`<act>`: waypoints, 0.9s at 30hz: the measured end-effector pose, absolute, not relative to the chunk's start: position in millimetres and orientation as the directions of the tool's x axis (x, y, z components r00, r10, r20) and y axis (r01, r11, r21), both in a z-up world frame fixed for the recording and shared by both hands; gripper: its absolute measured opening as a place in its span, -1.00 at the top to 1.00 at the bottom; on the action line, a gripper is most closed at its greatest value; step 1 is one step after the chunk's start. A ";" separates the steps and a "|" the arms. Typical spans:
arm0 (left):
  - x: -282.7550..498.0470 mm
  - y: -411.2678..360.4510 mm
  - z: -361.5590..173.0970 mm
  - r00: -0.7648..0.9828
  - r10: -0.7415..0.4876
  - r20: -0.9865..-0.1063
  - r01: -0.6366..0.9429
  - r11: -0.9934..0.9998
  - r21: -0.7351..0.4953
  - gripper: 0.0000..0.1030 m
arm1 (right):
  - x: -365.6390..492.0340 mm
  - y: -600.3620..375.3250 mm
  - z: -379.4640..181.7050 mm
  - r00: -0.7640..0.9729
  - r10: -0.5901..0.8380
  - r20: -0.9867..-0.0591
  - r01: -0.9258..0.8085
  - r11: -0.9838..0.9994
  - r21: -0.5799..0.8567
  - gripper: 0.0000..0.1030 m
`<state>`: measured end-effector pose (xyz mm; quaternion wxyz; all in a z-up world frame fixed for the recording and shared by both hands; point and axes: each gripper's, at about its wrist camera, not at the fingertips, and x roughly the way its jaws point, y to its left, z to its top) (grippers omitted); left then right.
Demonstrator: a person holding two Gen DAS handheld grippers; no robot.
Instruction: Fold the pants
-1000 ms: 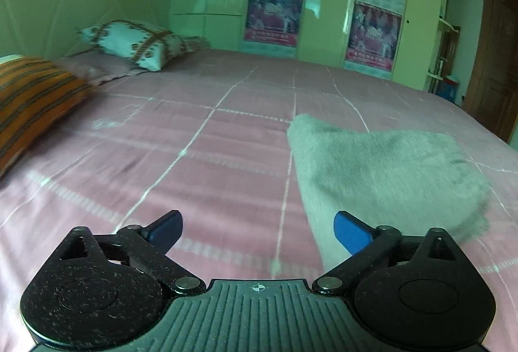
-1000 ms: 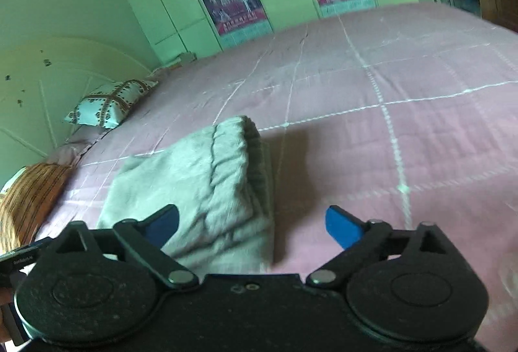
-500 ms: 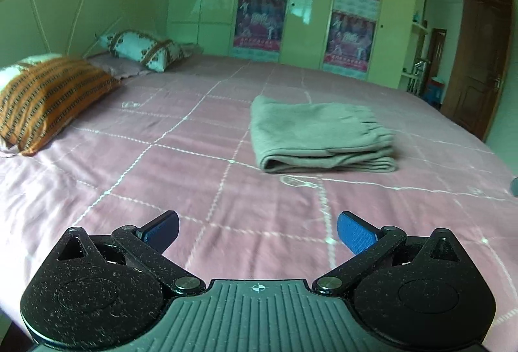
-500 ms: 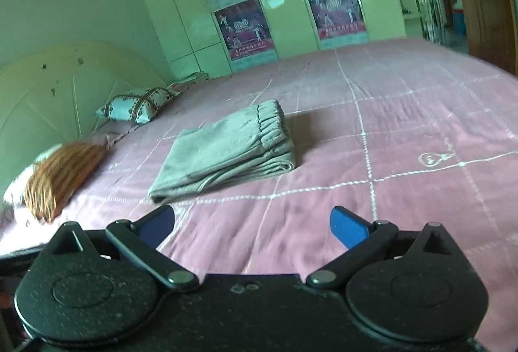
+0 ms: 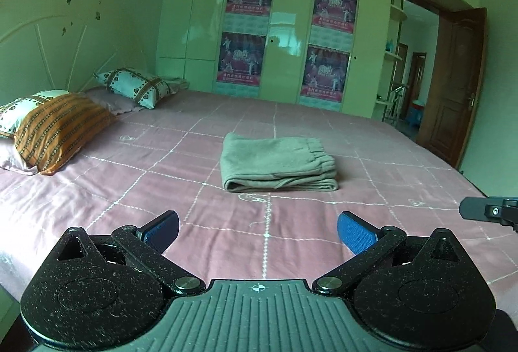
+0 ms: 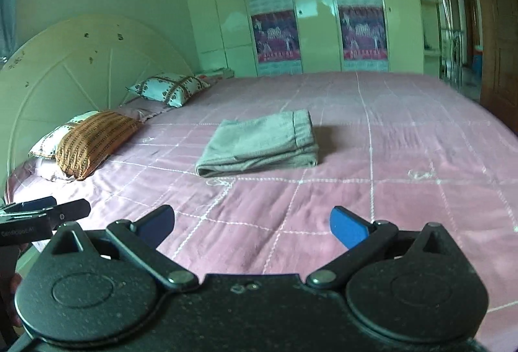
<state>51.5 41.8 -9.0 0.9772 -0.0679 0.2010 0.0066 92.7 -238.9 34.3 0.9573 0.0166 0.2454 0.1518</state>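
Two handheld black speckled grippers, the left gripper with a ribbed grey body and crosshair mark, the right gripper black-bodied, carry blue finger pads on silver-riveted linkage arms.

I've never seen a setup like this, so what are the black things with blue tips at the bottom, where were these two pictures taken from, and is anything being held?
There is no robot: a person holds a two-finger tool in each hand, each carrying a camera looking forward along its fingers. One picture comes from the left gripper, the other from the right gripper. The blue tips are finger pads. Both are open, holding nothing. Ahead on the pink bedspread lie grey pants, folded into a neat stack. Pillows sit by the headboard.
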 end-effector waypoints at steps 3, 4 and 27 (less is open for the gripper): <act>39.3 36.6 -1.0 0.924 -0.017 -0.383 -0.037 0.990 -0.133 -1.00 | 78.0 -238.1 43.6 0.848 0.282 -0.449 -0.284 0.957 0.065 -0.88; 34.4 33.7 1.9 0.929 -0.017 -0.371 -0.034 0.991 -0.130 -1.00 | 73.6 -238.0 46.1 0.854 0.276 -0.441 -0.282 0.958 0.054 -0.88; 0.9 11.0 38.4 0.953 -0.069 -0.296 0.033 0.992 -0.125 -1.00 | 35.3 -223.0 68.2 0.894 0.260 -0.364 -0.264 0.964 0.038 -0.88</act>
